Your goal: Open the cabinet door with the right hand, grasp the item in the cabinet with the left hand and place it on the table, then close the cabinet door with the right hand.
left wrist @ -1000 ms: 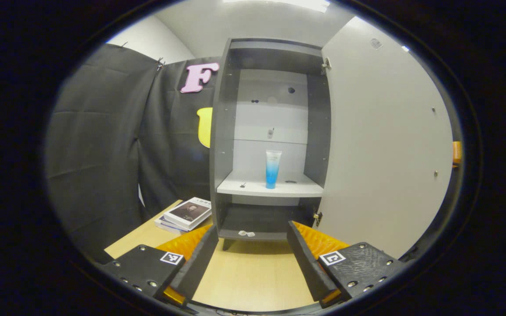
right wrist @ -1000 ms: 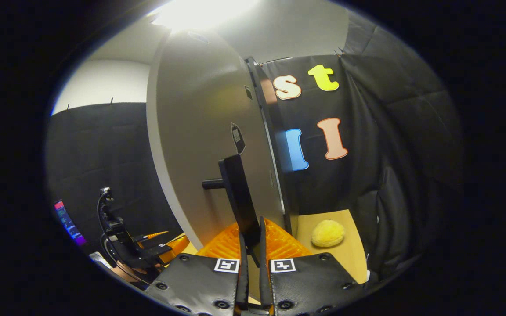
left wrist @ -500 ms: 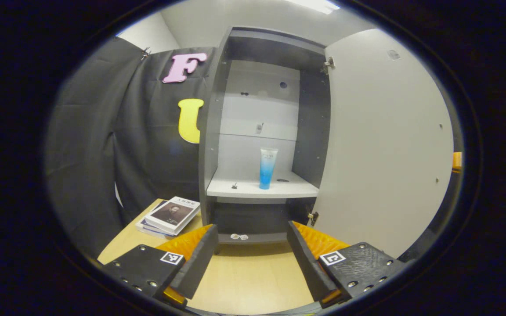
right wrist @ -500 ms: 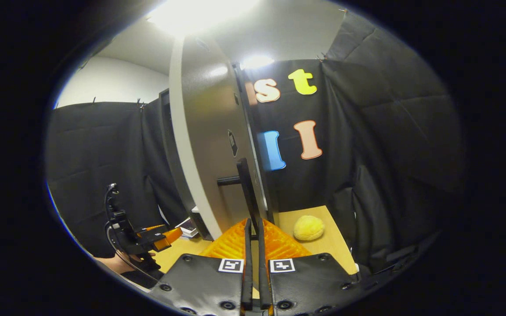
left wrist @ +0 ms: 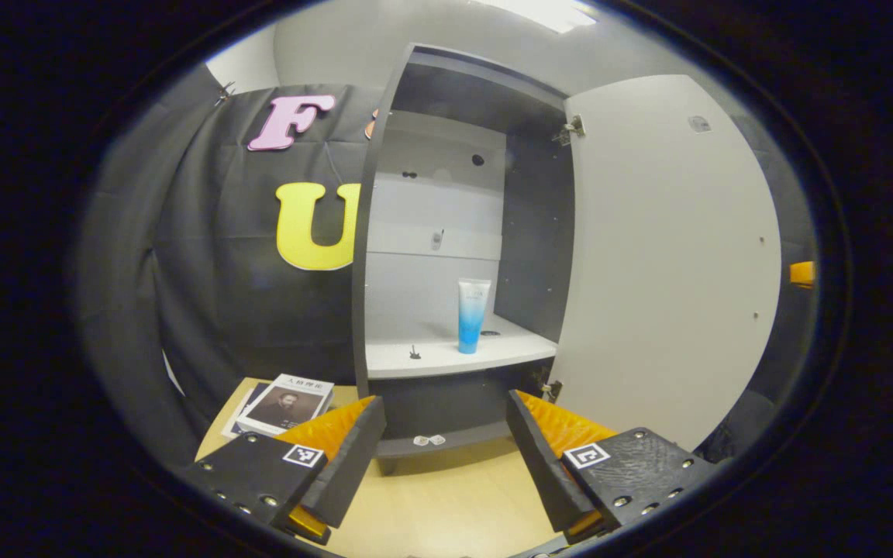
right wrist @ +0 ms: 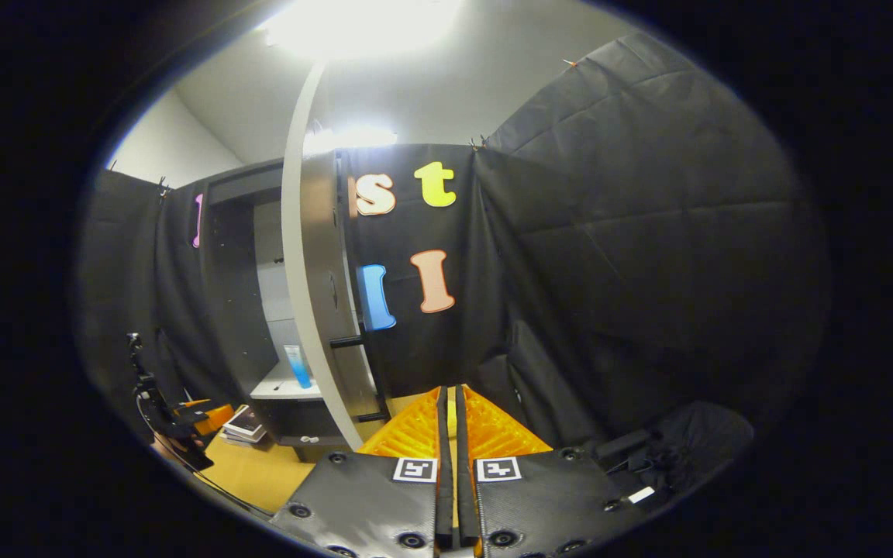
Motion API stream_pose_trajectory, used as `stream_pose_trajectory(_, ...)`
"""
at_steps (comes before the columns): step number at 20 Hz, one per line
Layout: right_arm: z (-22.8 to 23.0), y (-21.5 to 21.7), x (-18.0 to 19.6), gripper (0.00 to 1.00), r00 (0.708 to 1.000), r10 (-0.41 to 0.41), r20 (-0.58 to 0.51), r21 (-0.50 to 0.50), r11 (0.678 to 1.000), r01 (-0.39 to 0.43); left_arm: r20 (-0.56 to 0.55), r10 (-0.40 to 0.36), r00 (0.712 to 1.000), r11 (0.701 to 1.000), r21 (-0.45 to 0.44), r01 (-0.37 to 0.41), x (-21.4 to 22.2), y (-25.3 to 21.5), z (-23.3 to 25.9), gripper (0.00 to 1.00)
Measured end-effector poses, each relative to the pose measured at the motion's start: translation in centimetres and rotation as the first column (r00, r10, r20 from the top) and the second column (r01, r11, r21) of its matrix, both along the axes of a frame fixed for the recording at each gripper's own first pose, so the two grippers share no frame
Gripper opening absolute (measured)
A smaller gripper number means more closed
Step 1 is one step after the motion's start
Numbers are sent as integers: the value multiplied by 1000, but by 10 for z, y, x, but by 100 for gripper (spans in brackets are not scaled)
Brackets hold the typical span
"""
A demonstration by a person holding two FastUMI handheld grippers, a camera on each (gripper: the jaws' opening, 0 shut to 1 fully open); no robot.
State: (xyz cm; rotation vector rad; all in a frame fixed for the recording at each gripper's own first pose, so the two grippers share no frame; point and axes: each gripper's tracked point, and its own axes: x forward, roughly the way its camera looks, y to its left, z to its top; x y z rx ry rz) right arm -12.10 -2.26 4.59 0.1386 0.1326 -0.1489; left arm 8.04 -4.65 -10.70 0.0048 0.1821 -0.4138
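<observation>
In the left gripper view the left gripper (left wrist: pixel 446 457) is sitting at the bottom of the frame with its fingers spread wide and nothing between them, pointing toward the cabinet (left wrist: pixel 384 232) at the centre; the cabinet door (left wrist: pixel 663 256) is standing swung open across the right half; the blue tube (left wrist: pixel 472 315) is standing upright on the white shelf (left wrist: pixel 431 361) just right of centre, well apart from the fingers; a stack of books (left wrist: pixel 280 403) is lying on the wooden table (left wrist: pixel 446 504) at lower left. In the right gripper view the right gripper (right wrist: pixel 453 465) is resting at bottom centre with its fingers drawn nearly together, gripping nothing; the door's dark handle (right wrist: pixel 357 372) is showing left of centre, apart from those fingers; the tube is standing on the shelf at centre left, beyond the door's edge.
</observation>
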Motion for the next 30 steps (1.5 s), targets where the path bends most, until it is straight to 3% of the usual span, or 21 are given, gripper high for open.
stream_pose_trajectory(5, 16, -16, 18, 5, 998, -54, 41, -33, 998, 55, 16, -45, 999, 999, -4, 45, 30, -4, 22, 96)
stream_pose_trajectory(7, 20, -26, 36, 5, 995, -68, 76, -11, 998, 69, 25, -30, 999, 1000, 3, 30, 41, -8, 26, 94)
stream_pose_trajectory(8, 20, -33, 48, 0, 994, -71, 87, -10, 997, 72, 29, -26, 999, 1000, -2, 26, 47, -12, 28, 94)
stream_pose_trajectory(15, 13, -79, 120, 5, 990, -90, 109, -18, 996, 92, 75, -7, 997, 999, 42, 4, 95, -56, 34, 94)
stream_pose_trajectory(18, 2, -79, 149, 5, 995, -53, 80, -23, 998, 55, 62, -4, 998, 1000, 11, 3, 116, -86, 28, 95)
stream_pose_trajectory(19, -4, -82, 159, 19, 997, -45, 61, -17, 999, 46, 60, 1, 998, 1000, 5, -1, 123, -94, 26, 94)
stream_pose_trajectory(22, -11, -91, 185, 39, 998, -26, 61, -25, 999, 28, 53, 16, 998, 1000, 10, -17, 150, -113, 17, 94)
stream_pose_trajectory(25, -18, -98, 208, 92, 998, -18, 60, -34, 999, 20, 34, 23, 999, 999, 35, -24, 176, -125, 1, 94)
stream_pose_trajectory(26, -21, -103, 214, 100, 998, -25, 54, -42, 999, 27, 25, 26, 999, 999, 33, -27, 181, -128, -3, 94)
stream_pose_trajectory(28, -24, -115, 227, 99, 997, -51, 60, -57, 997, 54, 13, 35, 999, 999, 22, -35, 195, -131, -8, 98)
stream_pose_trajectory(30, -21, -126, 236, 98, 993, -74, 93, -81, 993, 81, 5, 52, 999, 999, 16, -52, 210, -134, -14, 94)
